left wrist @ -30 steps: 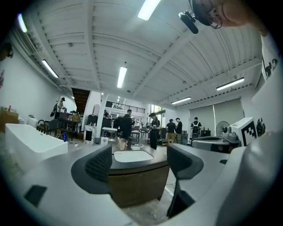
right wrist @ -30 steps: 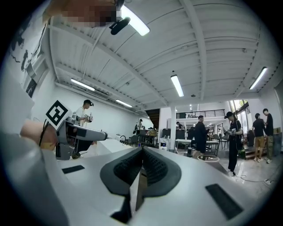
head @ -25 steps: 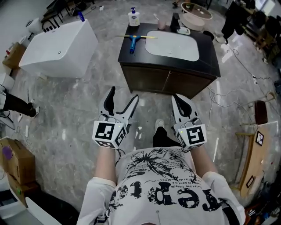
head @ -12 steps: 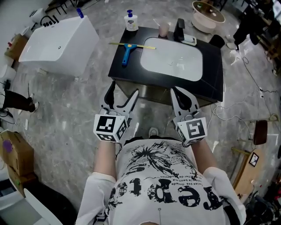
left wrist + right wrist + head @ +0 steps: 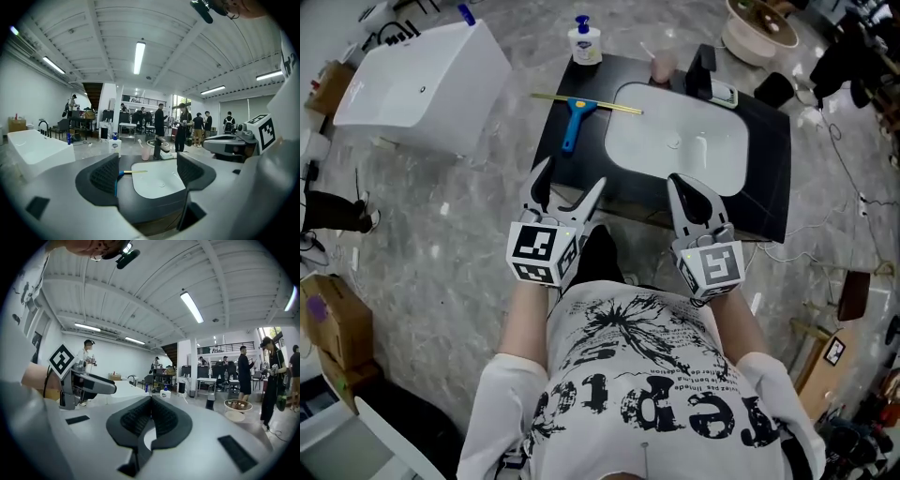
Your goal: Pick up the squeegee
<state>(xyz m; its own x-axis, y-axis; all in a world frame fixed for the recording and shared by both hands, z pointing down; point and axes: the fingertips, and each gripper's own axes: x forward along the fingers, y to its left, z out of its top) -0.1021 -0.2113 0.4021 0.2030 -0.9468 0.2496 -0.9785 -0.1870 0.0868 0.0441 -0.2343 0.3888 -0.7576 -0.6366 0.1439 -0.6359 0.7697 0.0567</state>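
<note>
The squeegee (image 5: 577,111), blue-handled with a thin yellow blade, lies flat on the left part of a black vanity counter (image 5: 769,159), beside a white sink basin (image 5: 675,150). In the left gripper view the squeegee (image 5: 123,172) shows just past the left jaw. My left gripper (image 5: 567,190) stands open at the counter's near edge, well short of the squeegee, with nothing between its jaws. My right gripper (image 5: 692,199) is shut and empty, its tips over the front of the counter by the basin.
A soap pump bottle (image 5: 584,42), a pink cup (image 5: 661,66) and a black faucet (image 5: 703,67) stand along the counter's back. A white bathtub (image 5: 412,84) sits on the floor to the left. A round bowl (image 5: 759,33) is behind the vanity; cardboard boxes (image 5: 333,337) sit at the left.
The person has walked up to the vanity; both grippers now reach its near edge. The left gripper stays open and the right shut.
</note>
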